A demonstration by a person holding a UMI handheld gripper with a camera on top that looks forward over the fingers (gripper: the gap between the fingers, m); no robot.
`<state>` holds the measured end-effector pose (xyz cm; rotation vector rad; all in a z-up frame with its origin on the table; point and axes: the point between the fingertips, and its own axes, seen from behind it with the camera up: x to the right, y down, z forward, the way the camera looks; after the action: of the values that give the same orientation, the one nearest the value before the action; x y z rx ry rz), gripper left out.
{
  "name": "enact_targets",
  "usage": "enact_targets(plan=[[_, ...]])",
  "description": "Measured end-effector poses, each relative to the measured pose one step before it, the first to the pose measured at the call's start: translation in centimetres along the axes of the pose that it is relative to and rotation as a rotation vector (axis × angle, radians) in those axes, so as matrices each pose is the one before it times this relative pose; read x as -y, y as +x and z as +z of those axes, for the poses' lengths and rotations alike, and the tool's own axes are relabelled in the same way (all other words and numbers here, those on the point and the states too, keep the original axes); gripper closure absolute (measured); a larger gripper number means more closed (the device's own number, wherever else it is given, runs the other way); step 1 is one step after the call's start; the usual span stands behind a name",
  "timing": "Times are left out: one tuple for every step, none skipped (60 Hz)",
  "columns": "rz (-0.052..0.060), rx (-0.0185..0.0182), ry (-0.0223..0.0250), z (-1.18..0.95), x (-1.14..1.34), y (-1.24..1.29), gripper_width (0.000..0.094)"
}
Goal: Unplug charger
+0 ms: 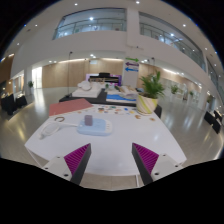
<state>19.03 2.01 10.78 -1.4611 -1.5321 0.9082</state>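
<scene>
**Approach to the charger, nothing gripped yet**

Hovering above the near edge of a white table (60, 140), gripper (112, 160) held high and well back from everything on it. Fingers spread wide apart, pink pads (78, 156) facing inward, nothing between them but bare tabletop. Probably kept open this way to leave room for closing around the plug body once closer.

Toward the middle of the table, beyond the fingers: a small pale boxy thing (94, 124), taken to be the charger, sitting on or in a light grey block that may be a power strip — too small to tell plug from socket with confidence. Whitish, squat, upright-looking. A thin cable (60, 120) seemingly trailing off to its left on the table.

Also on the table, farther back from the charger: a reddish flat sheet (70, 105). Past the table's far end, a potted plant (150, 92) in a pale pot.

Task judged barely begun; a descent and forward reach needed before any pull.
</scene>
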Motion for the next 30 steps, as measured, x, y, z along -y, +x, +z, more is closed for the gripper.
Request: enact_targets(plan=[[-0.005, 0.01049, 0.00312, 1.211, 0.175, -0.811, 0.0078], [-0.0035, 0.00985, 0.00139, 0.381, 0.172, -0.716, 0.0078], [-0.0024, 0.00942, 0.0011, 0.332, 0.149, -0.681, 0.0078], [-0.0022, 0.00924, 0.00031, 0.245, 0.146, -0.653, 0.0082], [-0.0019, 0.00835, -0.00002, 0.276, 0.098, -0.583, 0.0081], [-0.0022, 0.00724, -0.00034, 0.198, 0.105, -0.524, 0.0085], [-0.0024, 0.00507, 0.00124, 0.94, 0.059, -0.542, 0.0085], [-0.0011, 0.00641, 0.00045, -0.489, 0.19, -0.394, 0.0083], [-0.0018, 0.00526, 0.00154, 0.243, 0.129, -0.433, 0.0087], [-0.0019, 0.00492, 0.0016, 0.293, 0.145, -0.373, 0.0084], [-0.002, 0.00269, 0.00185, 1.067, 0.057, -0.397, 0.0083], [0.0001, 0.00203, 0.00023, -0.339, 0.172, -0.224, 0.0085], [0.0008, -0.00061, 0.0005, 0.418, 0.128, -0.27, 0.0086], [0.0022, -0.00123, 0.00079, 0.471, 0.117, -0.247, 0.0086], [0.0035, -0.00048, 0.00077, 0.52, 0.122, -0.263, 0.0086], [0.0039, 0.00102, 0.00085, 0.542, 0.153, -0.262, 0.0085], [0.0033, 0.00032, 0.00153, 1.318, 0.072, -0.293, 0.0086], [0.0036, 0.00058, 0.00005, -0.088, 0.205, -0.173, 0.0087], [0.0024, -0.00273, 0.00118, 1.387, 0.074, -0.219, 0.0085], [0.0034, -0.00229, 0.00108, 0.71, 0.126, -0.158, 0.0084], [0.0035, -0.00149, 0.00141, 0.683, 0.14, -0.144, 0.0084], [0.0033, -0.0003, 0.00219, 0.701, 0.173, -0.198, 0.0084], [0.0024, 0.0003, 0.00178, 0.712, 0.124, -0.167, 0.0083], [0.0031, 0.00105, 0.00184, 0.642, 0.078, -0.01, 0.0082], [0.0021, -0.00182, 0.00138, 0.717, 0.115, -0.132, 0.0083], [0.0028, -0.00295, 0.00151, 0.721, 0.112, -0.081, 0.0083], [0.0031, -0.00387, 0.00138, 0.766, 0.073, -0.065, 0.0084], [0.0032, -0.00349, 0.00086, 0.737, 0.071, -0.073, 0.0082], [0.004, -0.00299, -0.00045, 0.569, 0.064, -0.09, 0.0079], [0.0041, -0.00274, 0.00006, 0.696, 0.042, -0.079, 0.0082]])
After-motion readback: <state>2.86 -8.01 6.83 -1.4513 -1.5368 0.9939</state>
